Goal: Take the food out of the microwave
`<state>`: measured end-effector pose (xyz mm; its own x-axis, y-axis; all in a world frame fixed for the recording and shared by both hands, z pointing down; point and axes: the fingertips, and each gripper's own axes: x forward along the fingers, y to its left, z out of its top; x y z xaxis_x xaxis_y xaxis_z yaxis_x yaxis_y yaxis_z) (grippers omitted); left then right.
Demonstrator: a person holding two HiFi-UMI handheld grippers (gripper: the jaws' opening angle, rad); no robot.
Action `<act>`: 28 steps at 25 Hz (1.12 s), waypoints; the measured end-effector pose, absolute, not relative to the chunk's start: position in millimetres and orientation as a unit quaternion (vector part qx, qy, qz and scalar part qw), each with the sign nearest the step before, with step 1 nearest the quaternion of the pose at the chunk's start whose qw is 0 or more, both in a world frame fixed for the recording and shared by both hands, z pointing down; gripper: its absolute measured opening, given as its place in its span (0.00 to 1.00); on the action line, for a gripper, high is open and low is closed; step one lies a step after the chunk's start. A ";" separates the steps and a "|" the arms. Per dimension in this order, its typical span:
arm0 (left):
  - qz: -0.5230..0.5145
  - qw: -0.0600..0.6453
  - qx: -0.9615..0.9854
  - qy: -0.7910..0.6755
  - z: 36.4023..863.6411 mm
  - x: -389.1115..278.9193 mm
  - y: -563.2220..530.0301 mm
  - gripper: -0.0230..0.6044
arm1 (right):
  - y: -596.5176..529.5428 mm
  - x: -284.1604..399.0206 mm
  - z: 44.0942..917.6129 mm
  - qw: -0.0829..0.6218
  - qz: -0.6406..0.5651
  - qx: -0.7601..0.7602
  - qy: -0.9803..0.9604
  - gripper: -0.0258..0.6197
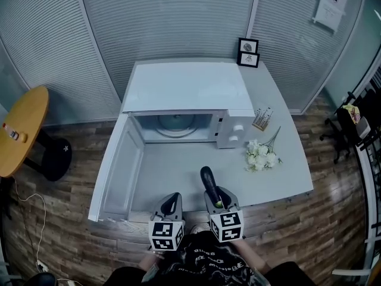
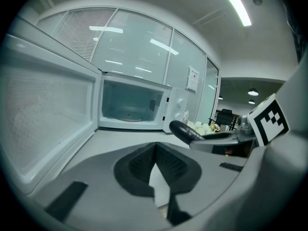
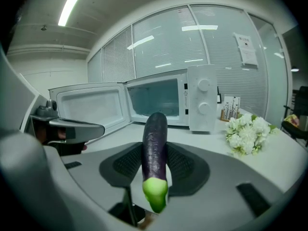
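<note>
A white microwave (image 1: 184, 88) stands on the grey table (image 1: 178, 171) with its door (image 1: 119, 171) swung wide to the left. Its cavity holds only the glass turntable (image 1: 175, 124). My right gripper (image 1: 217, 195) is near the table's front edge, shut on a dark purple eggplant (image 1: 208, 180). The eggplant (image 3: 154, 138) points toward the microwave (image 3: 163, 100), green stem end toward me. My left gripper (image 1: 171, 199) sits beside it on the left, shut with nothing between its jaws (image 2: 156, 148). In the left gripper view the eggplant (image 2: 185, 130) shows at the right.
A bunch of white flowers (image 1: 262, 154) lies on the table right of the microwave, with a small holder of sticks (image 1: 262, 119) behind it. Two framed pictures (image 1: 248, 52) stand at the back. A round yellow table (image 1: 21, 130) is at far left.
</note>
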<state>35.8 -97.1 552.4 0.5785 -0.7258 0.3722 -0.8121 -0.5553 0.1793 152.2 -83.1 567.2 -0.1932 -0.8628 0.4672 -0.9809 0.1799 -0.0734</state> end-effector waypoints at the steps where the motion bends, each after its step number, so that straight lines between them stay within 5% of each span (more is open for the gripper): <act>1: 0.128 0.168 0.872 -0.442 552.3 35.7 -96.4 0.05 | -81.7 152.0 567.2 0.162 0.181 0.614 -0.751 0.28; 28: 0.119 0.162 0.873 -0.445 550.8 28.3 -89.8 0.05 | -70.8 145.5 563.9 0.137 0.190 0.615 -0.753 0.28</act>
<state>28.3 -89.8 550.8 0.5760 -0.7378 0.3519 -0.8149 -0.5521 0.1764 145.5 -70.8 563.9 -0.2067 -0.8739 0.4399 -0.9780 0.1723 -0.1173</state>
